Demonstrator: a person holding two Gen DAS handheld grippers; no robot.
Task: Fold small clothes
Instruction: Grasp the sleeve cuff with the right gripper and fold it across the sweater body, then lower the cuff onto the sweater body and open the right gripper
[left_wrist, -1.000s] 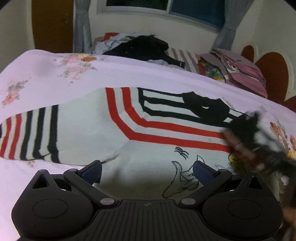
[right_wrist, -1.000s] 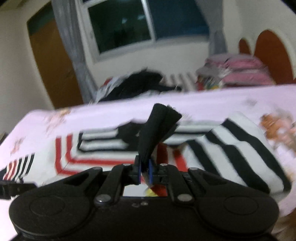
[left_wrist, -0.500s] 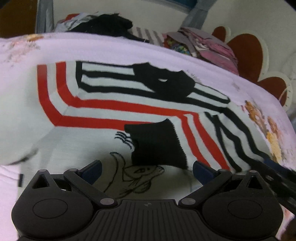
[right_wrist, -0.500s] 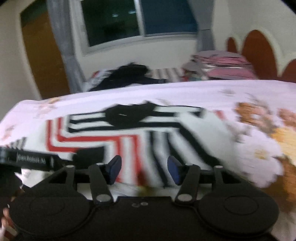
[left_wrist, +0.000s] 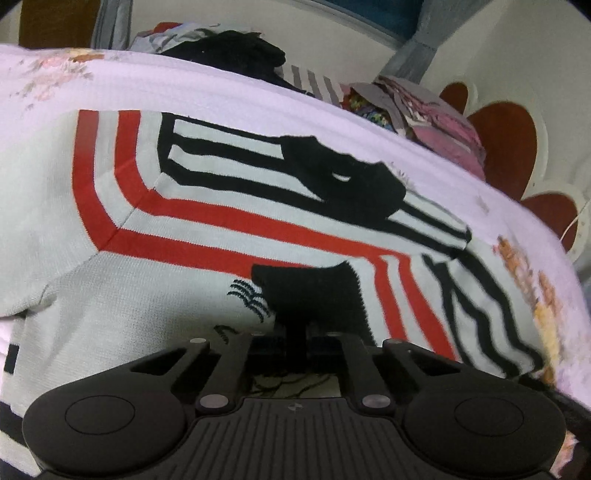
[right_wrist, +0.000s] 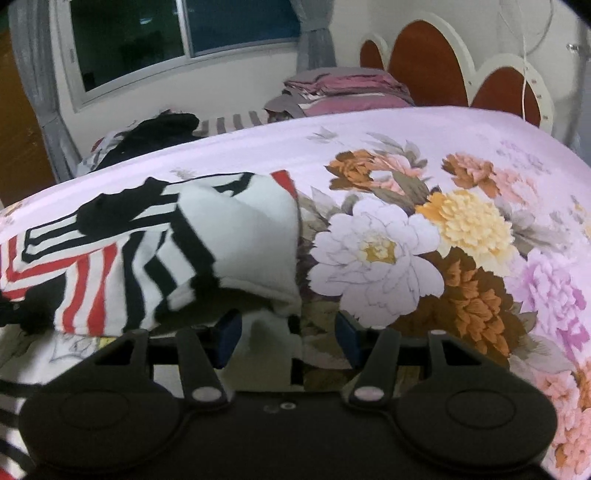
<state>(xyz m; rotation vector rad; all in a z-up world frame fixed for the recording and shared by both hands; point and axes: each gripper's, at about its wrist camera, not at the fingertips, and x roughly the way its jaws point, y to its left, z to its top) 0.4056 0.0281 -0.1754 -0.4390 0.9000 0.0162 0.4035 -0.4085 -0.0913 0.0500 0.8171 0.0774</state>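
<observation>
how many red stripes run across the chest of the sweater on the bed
2. Both red stripes run side by side across the sweater chest below the black collar, then bend down its folded sleeve; more could be hidden underneath.

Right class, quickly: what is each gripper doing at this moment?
Left gripper: closing on the sweater's black cuff.
Right gripper: open, holding nothing.

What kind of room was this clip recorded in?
Most likely a bedroom: a bed with a floral sheet, a scalloped headboard, and a curtained window behind piles of clothes.
</observation>
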